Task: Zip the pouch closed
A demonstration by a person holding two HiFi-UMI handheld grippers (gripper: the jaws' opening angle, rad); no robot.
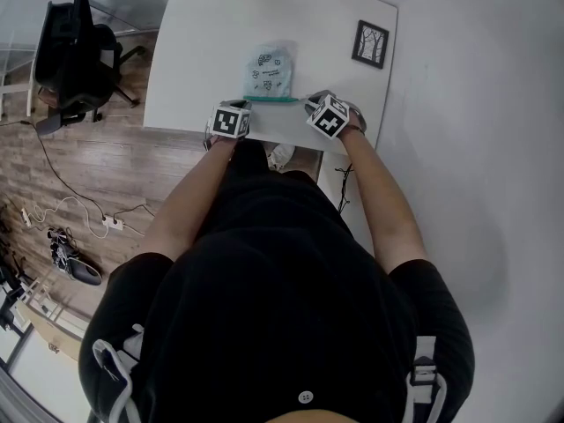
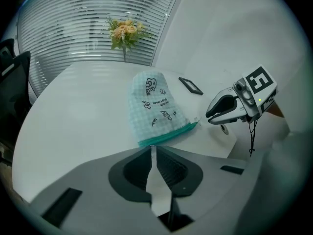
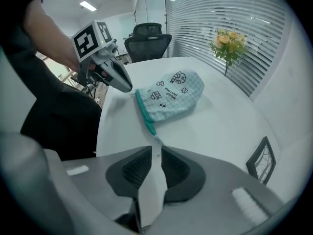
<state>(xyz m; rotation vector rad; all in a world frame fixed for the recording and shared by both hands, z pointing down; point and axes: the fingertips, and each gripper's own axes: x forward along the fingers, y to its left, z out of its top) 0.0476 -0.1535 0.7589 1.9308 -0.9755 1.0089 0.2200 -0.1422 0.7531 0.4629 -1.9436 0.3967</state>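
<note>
From the head view there is one pouch (image 1: 269,70), one picture frame (image 1: 370,44) and two claws on a white worktop (image 1: 189,60). One office chair (image 1: 75,51) stands on the floor to the left. The pouch lies near the worktop's near edge, with its teal zip (image 1: 273,99) turned toward the person. Bare surface lies to its left, and the frame sits well apart near the right edge. The left claw (image 1: 236,106) is at the zip's left end and the right claw (image 1: 310,103) is at its right end, both close to the near edge.

In the left gripper view, one bunch of flowers (image 2: 126,31) stands at the far edge before the blinds (image 2: 73,28). The pouch lies just ahead of the left claw, and open worktop spreads to its left. This claw is released: its jaws stand barely parted, a thin slit with nothing in it. The right claw's tips sit just beside the zip's far end.

In the right gripper view, the pouch (image 3: 171,94) lies ahead, with clear surface beyond it. The right claw is released too, its jaws a narrow gap apart. The zip's end reaches just up to the tips, but whether it touches them cannot be told.
</note>
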